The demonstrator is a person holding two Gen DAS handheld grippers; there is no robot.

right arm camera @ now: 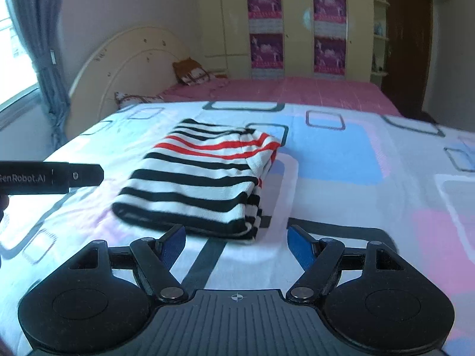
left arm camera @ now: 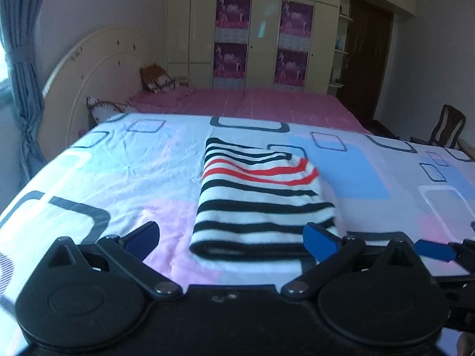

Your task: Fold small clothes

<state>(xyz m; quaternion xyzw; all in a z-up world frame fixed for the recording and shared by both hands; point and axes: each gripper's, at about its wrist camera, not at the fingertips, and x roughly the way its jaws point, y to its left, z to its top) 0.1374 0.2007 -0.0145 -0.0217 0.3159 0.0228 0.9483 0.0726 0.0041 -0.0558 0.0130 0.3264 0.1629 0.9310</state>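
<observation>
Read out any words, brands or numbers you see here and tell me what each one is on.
"enRobot.AI", first letter cut off, white print on the side of the black left claw in the right wrist view.
Purple posters on the wardrobe: print too blurred to read.
Striped garment: no text.

White lettering "GenRobot.AI", first letter cut off, runs along the left claw [right arm camera: 50, 178] body.

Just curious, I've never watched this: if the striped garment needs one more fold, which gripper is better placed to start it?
Probably the left gripper: its open jaws straddle the near edge of the folded striped garment. The right gripper, also open, sits off the near right corner, over the bedsheet.
</observation>
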